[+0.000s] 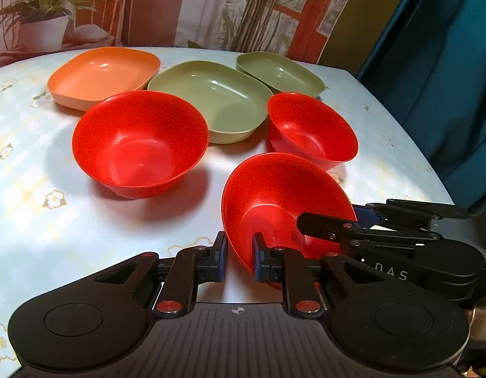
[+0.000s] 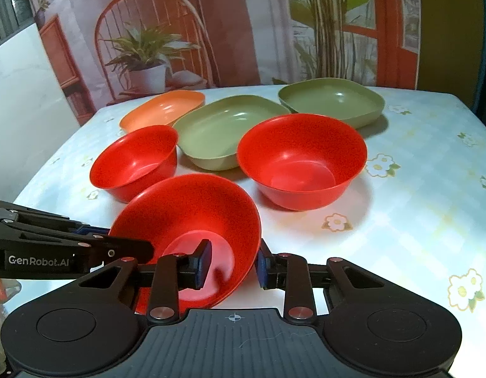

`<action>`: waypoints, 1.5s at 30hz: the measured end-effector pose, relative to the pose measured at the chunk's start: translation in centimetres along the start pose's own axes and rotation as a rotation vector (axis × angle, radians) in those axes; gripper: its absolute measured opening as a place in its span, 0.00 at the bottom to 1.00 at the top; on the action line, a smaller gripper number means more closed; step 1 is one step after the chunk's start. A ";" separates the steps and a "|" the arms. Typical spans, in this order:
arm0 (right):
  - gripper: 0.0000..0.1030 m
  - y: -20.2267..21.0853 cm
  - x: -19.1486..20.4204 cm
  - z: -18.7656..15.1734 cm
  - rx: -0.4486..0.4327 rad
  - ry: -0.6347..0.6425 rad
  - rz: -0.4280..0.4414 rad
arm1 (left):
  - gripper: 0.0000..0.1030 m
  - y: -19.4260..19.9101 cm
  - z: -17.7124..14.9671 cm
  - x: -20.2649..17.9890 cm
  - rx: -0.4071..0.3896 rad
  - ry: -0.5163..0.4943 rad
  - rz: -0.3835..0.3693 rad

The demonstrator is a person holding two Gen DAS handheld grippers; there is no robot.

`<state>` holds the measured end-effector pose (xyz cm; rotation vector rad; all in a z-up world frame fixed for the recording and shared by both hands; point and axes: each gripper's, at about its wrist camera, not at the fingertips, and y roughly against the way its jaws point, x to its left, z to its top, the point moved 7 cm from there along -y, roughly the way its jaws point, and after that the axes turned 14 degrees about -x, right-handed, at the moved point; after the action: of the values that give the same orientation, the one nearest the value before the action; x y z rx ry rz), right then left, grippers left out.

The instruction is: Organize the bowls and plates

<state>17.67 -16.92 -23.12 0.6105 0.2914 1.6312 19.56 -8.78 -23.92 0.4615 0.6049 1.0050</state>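
Observation:
A red bowl (image 1: 274, 208) is tilted near the table's front, held between both grippers. My left gripper (image 1: 240, 256) straddles its near-left rim, one finger inside and one outside, with a gap showing. My right gripper (image 2: 232, 264) straddles its right rim the same way. The bowl also shows in the right wrist view (image 2: 192, 220). Two more red bowls (image 1: 139, 141) (image 1: 312, 129) stand upright behind it. Further back lie an orange plate (image 1: 101, 75) and two green plates (image 1: 214, 97) (image 1: 280, 72).
The table (image 1: 54, 220) has a pale floral cloth. A patterned backdrop with a printed chair and plants (image 2: 148, 47) hangs behind it. A blue curtain (image 1: 448, 78) hangs past the table's right edge.

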 end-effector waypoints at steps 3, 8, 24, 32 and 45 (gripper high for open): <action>0.27 0.1 0.2 0.1 0.002 0.001 0.011 | 0.17 0.3 0.1 0.1 -0.002 0.009 0.001; 0.27 0.6 0.5 0.7 -0.012 0.007 0.021 | 0.17 1.2 0.6 0.2 -0.024 0.002 0.004; 0.27 2.4 1.1 2.9 -0.056 -0.014 0.019 | 0.17 3.4 2.8 -0.5 -0.111 -0.077 -0.026; 0.27 2.3 1.7 5.5 -0.075 -0.001 0.023 | 0.18 4.0 4.4 0.2 -0.134 -0.043 -0.038; 0.28 -1.8 3.6 10.0 -0.099 0.015 0.059 | 0.18 3.2 9.1 3.7 -0.170 0.028 -0.013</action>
<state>24.42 -14.71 -15.02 0.5356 0.2042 1.6969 25.00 -4.78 -16.12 0.2936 0.5411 1.0422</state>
